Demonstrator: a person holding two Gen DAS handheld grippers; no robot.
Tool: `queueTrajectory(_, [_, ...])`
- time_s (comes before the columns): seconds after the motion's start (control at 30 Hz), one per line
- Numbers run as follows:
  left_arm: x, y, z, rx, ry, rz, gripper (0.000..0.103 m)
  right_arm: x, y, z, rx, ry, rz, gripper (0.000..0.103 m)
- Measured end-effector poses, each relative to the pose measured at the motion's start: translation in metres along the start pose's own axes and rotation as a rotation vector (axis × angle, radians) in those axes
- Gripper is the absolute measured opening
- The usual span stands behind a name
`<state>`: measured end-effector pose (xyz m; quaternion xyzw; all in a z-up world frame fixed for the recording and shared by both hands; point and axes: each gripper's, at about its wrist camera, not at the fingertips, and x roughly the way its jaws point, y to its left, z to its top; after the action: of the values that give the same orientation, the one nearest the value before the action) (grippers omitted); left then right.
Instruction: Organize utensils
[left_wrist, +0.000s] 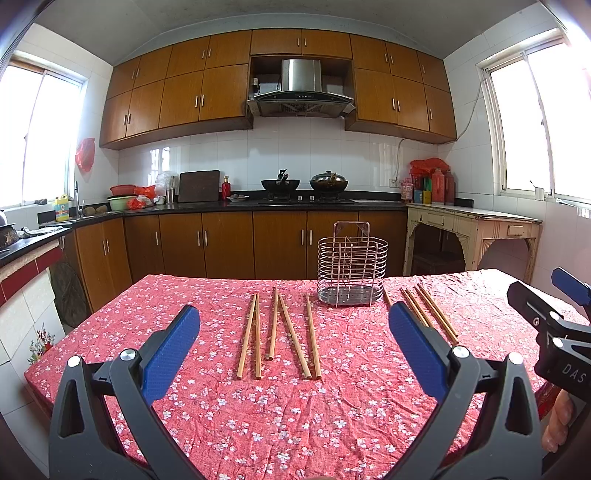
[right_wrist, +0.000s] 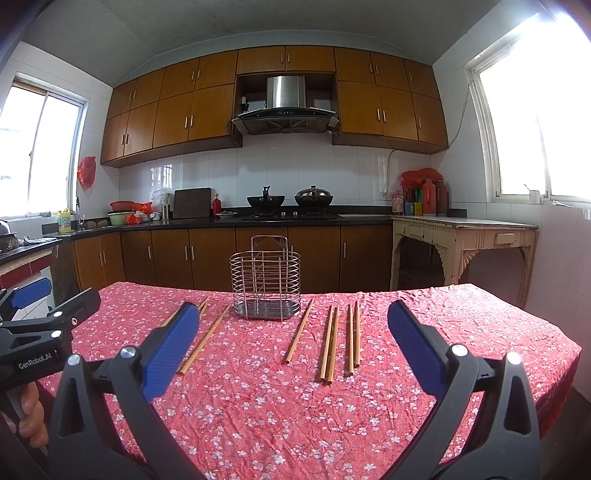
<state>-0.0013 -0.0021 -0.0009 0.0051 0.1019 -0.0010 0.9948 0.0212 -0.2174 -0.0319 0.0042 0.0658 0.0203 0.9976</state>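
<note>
A wire utensil holder (left_wrist: 352, 264) stands empty near the far edge of the table; it also shows in the right wrist view (right_wrist: 265, 278). Several wooden chopsticks (left_wrist: 280, 328) lie flat to its left, and more chopsticks (left_wrist: 430, 312) lie to its right, seen closer in the right wrist view (right_wrist: 334, 341). My left gripper (left_wrist: 293, 339) is open and empty, held above the table in front of the left group. My right gripper (right_wrist: 293, 339) is open and empty, facing the right group. Each gripper shows at the edge of the other's view.
The table has a red floral cloth (left_wrist: 295, 413). Behind it run kitchen counters with a stove and two woks (left_wrist: 304, 182). A cream side table (left_wrist: 476, 229) stands at the right wall. The table edges drop off left and right.
</note>
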Motion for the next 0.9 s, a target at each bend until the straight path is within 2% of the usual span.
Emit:
queueTrajectory(0.27, [-0.003, -0.005, -0.009, 0.002, 0.005, 0.012, 0.101, 0.007, -0.002, -0.002, 0.005, 0.015, -0.002, 0.099])
queueTrajectory(0.43, [0.015, -0.004, -0.012, -0.011, 0.031, 0.024, 0.101, 0.022, -0.008, -0.007, 0.021, 0.058, -0.005, 0.099])
queueTrajectory(0.6, [0.044, 0.015, -0.016, -0.070, 0.122, 0.016, 0.101, 0.056, -0.024, -0.011, 0.050, 0.156, -0.032, 0.099])
queueTrajectory(0.7, [0.058, 0.024, -0.016, -0.076, 0.167, 0.021, 0.101, 0.086, -0.043, -0.015, 0.081, 0.241, -0.077, 0.099])
queueTrajectory(0.77, [0.073, 0.033, -0.014, -0.078, 0.210, 0.029, 0.101, 0.108, -0.059, -0.016, 0.108, 0.301, -0.101, 0.095])
queueTrajectory(0.87, [0.094, 0.043, -0.014, -0.077, 0.264, 0.044, 0.101, 0.151, -0.086, -0.021, 0.160, 0.431, -0.119, 0.078])
queueTrajectory(0.9, [0.102, 0.048, -0.014, -0.073, 0.286, 0.060, 0.101, 0.162, -0.092, -0.023, 0.171, 0.465, -0.120, 0.068])
